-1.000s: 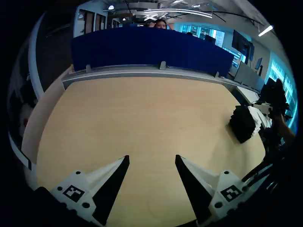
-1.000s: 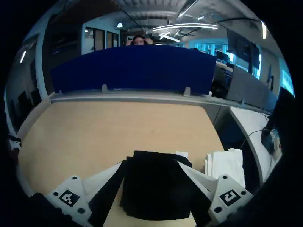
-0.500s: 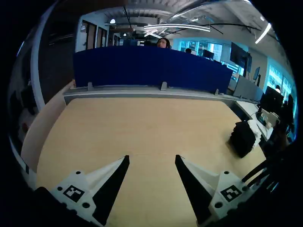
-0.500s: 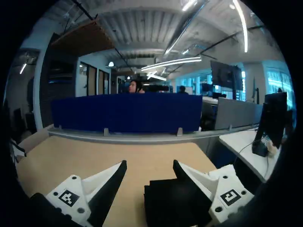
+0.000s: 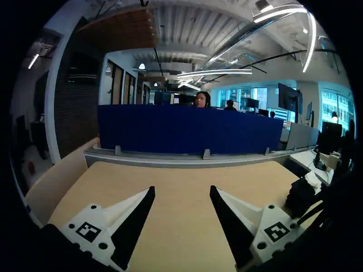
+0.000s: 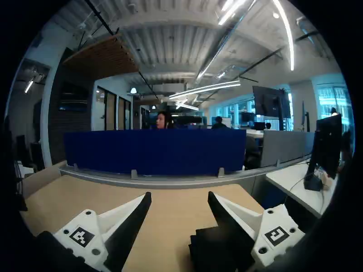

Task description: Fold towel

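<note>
A folded black towel (image 6: 212,250) lies on the light wooden table (image 6: 177,213), low in the right gripper view, just under and inside the right finger (image 6: 236,222). My right gripper (image 6: 178,195) is open and lifted, with nothing between its fingers. In the left gripper view the same black towel stack (image 5: 301,195) sits at the table's far right edge. My left gripper (image 5: 181,188) is open over bare tabletop (image 5: 181,181), well to the left of the stack.
A blue partition (image 5: 186,133) on a grey rail closes the table's far side, and a person sits behind it. White folded cloth (image 5: 315,178) lies beside the black stack. A neighbouring desk with a monitor (image 6: 326,147) stands to the right.
Both views have tilted up from the tabletop toward the room. The black towel, earlier between the right gripper's fingers, has dropped low in that view as the gripper rose and drew back.
</note>
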